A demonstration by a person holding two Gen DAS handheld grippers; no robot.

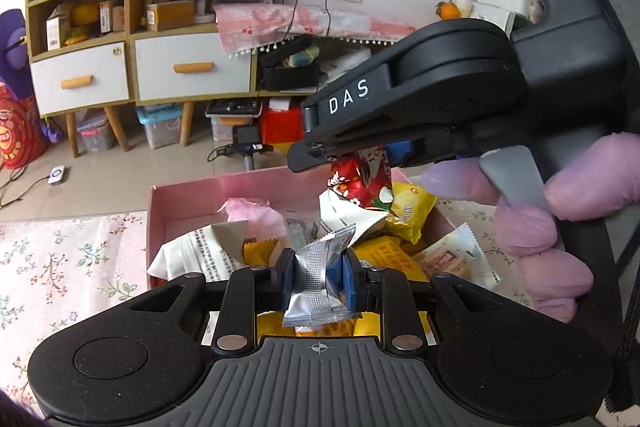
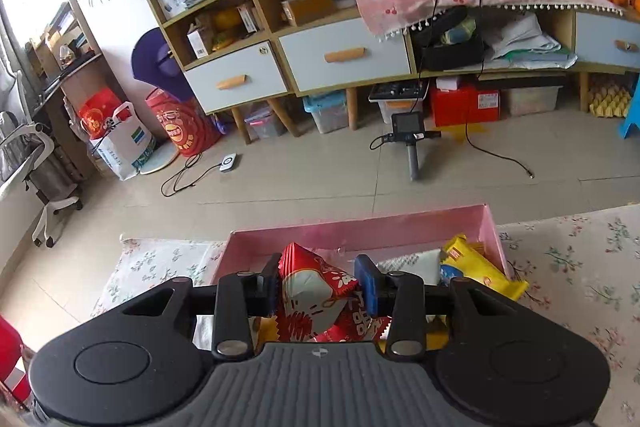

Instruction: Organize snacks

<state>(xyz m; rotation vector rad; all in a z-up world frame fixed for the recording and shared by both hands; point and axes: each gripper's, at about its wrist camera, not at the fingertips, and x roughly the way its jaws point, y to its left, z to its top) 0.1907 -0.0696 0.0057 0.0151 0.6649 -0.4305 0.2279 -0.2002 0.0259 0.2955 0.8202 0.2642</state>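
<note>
While both grippers are loaded and poised over it, the pink box (image 1: 184,195) sits on the floral-clothed surface (image 1: 60,255) as the biggest thing in play, and it already holds a loose heap of snacks: a white wrapper with printed text (image 1: 200,255), a pink pouch (image 1: 256,215), a yellow packet (image 1: 412,211), an orange-yellow packet (image 1: 392,259) and a pale biscuit pack (image 1: 452,259) near the right wall. They lie jumbled and overlapping, not in rows, so I judge the gathering to be well advanced and any tidy arranging still to be done.

From the right wrist view, the cloth on either side of the box shows no loose snacks, though the near part of the surface is hidden behind the gripper bodies, so I cannot tell whether more remain to collect.

Next in size, the right gripper (image 2: 320,287), held in a purple-gloved hand (image 1: 552,227), hangs above the far part of the box. Its jaws are closed to the width of a red and white snack bag (image 2: 316,295), which is pinched between the blue pads (image 2: 366,287) and dangles clear of the heap.

Smallest, the left gripper (image 1: 318,277) has its jaws drawn close on a silver foil packet (image 1: 320,275), crumpled between the pads above the yellow packets at the near end of the box. Both packets look ready to be dropped in.
</note>
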